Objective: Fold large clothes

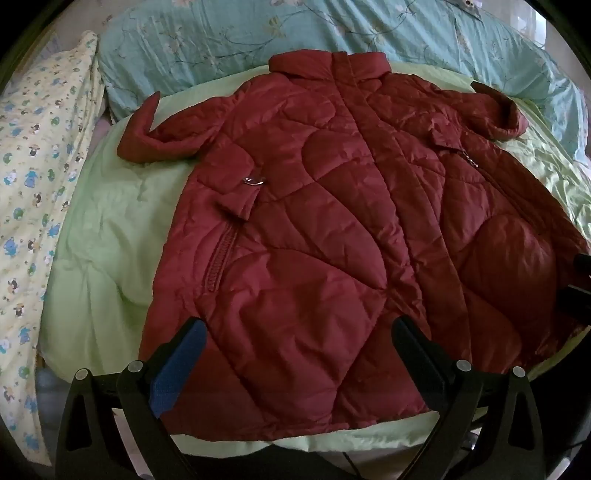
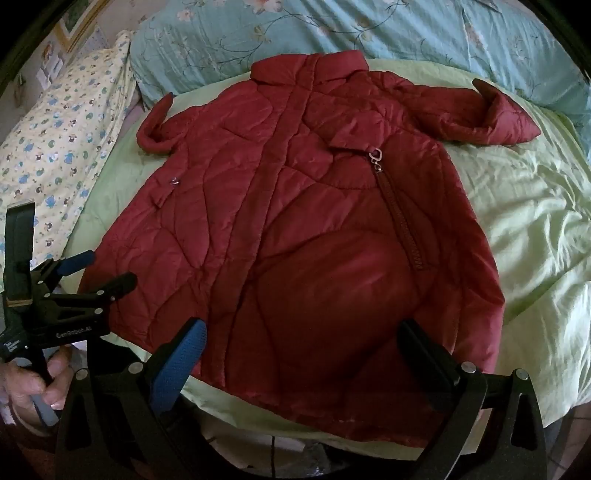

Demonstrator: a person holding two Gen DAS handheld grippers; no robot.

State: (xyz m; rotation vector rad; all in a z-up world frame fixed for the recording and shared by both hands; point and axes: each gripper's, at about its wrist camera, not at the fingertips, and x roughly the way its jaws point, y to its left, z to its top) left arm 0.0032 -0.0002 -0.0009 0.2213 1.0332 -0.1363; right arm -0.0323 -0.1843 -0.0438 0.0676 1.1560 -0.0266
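1. Nearest the left wrist camera, the left claw [image 1: 299, 332] stands wide open, gripping nothing; its blue-padded finger [image 1: 181, 365] and its bare black finger hover over the hem end of the coat
2. The right claw [image 2: 301, 334] is likewise spread open and empty, poised above the hem on the coat's other side; in its view the left claw [image 2: 99, 269] shows at the left edge with its fingers parted, held by the person's hand [image 2: 33, 384]
3. The red quilted coat [image 1: 332, 229] lies flat and front-up on a pale green quilt [image 1: 110, 240] on the bed, hem toward the cameras and collar [image 2: 310, 66] at the far end
4. A closed front placket [image 2: 266, 177] runs from collar to hem; a slanted pocket zipper [image 2: 399, 214] with a metal pull sits on one side, and a second zipper [image 1: 219, 258] on the other
5. Both sleeves are spread outward near the collar, one cuff [image 2: 506, 114] turned up on the right and the other cuff [image 1: 140, 136] on the left
6. Beyond the collar lies teal floral bedding [image 1: 258, 33], touching the green quilt's far edge
7. Along the left lies a cream pillow with small cartoon prints [image 1: 40, 166]
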